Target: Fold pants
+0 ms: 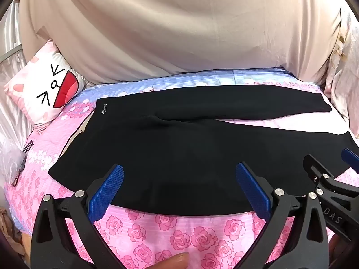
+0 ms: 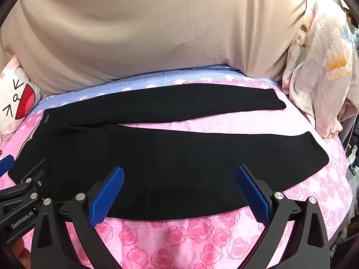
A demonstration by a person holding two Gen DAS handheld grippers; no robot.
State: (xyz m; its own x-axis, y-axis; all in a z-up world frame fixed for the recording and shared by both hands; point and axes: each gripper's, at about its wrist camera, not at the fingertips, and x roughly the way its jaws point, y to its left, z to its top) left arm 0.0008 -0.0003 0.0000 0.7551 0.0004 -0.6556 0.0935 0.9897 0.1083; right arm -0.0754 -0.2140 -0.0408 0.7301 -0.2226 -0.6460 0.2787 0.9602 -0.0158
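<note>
Black pants (image 1: 190,157) flat, 2 legs splayed. Left gripper (image 1: 179,188) and right gripper (image 2: 179,188) both wide, empty. Best: pinch near hem, carry onto far leg.

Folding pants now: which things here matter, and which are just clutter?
Job: pants, left claw, right claw, both open.
Lying about: cat pillow, floral blanket, plastic bag.

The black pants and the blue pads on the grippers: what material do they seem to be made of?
The black pants: probably a soft matte knit, perhaps fleece or cotton jersey; they lie limp, with no sheen and no visible weave. The exact fibre cannot be told.
The blue pads: likely rubber or soft plastic; their surface shows a fine moulded grid and a dull finish.
</note>
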